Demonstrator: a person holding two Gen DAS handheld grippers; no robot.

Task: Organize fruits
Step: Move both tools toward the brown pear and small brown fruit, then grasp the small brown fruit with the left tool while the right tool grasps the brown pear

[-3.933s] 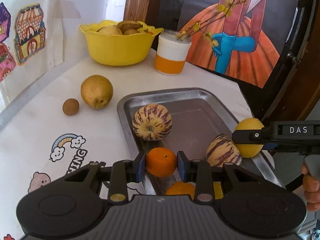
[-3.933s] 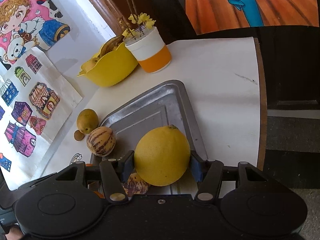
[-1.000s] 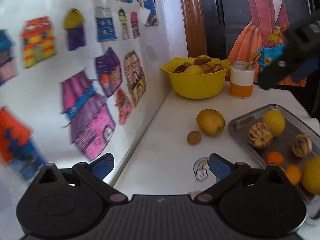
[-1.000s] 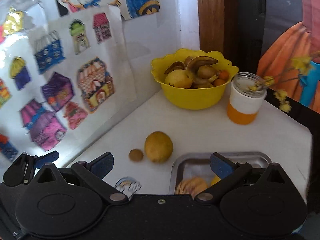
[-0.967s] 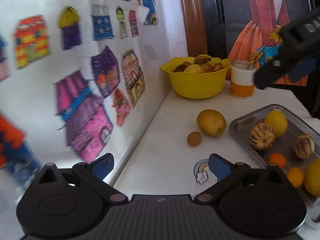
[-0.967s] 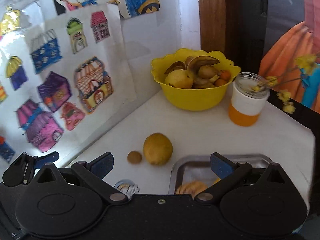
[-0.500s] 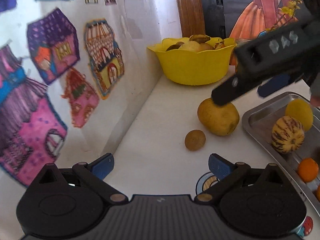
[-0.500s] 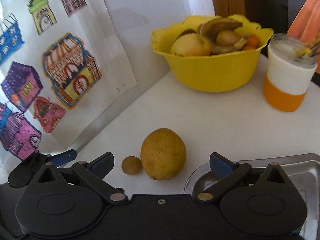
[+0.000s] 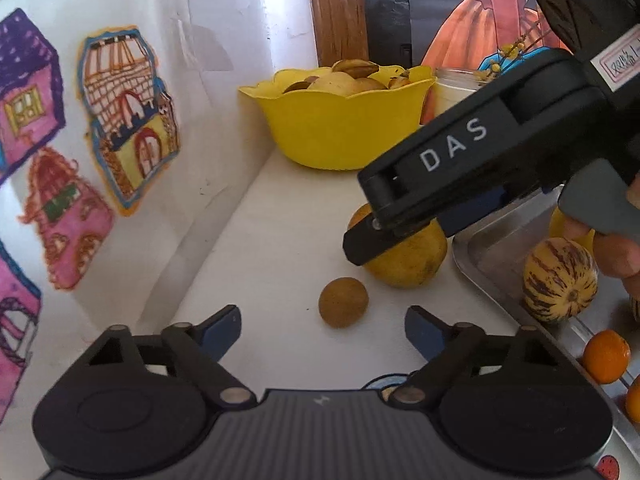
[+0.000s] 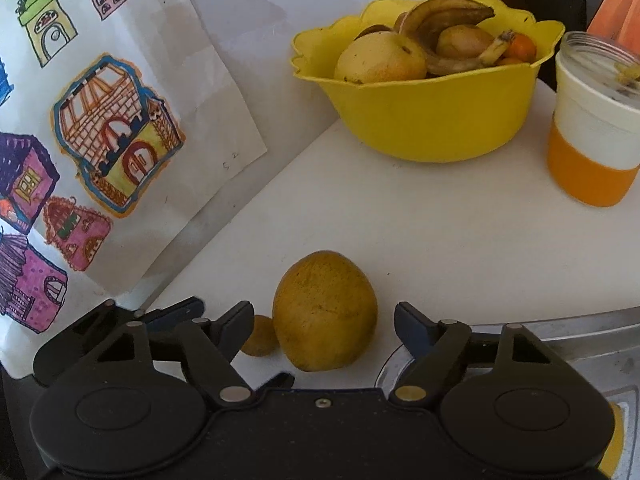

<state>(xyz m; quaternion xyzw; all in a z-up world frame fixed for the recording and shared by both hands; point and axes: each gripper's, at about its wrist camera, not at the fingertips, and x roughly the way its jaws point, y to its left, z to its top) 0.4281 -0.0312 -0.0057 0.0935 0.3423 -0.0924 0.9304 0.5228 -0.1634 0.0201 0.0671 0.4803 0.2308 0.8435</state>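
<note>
From my remote station, I saw a white wall (image 9: 240, 20) carrying paper sheets of coloured house drawings (image 10: 116, 136). A white table (image 10: 420, 232) met it. Behind stood a wooden door frame (image 9: 340, 12) and an orange-skirted figure painting (image 9: 480, 28).

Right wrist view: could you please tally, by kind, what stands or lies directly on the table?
Loose fruits: 2, the large yellow-brown fruit and the small brown fruit
Yellow bowl: 1
Jar: 1
Metal tray: 1
Total: 5
</note>
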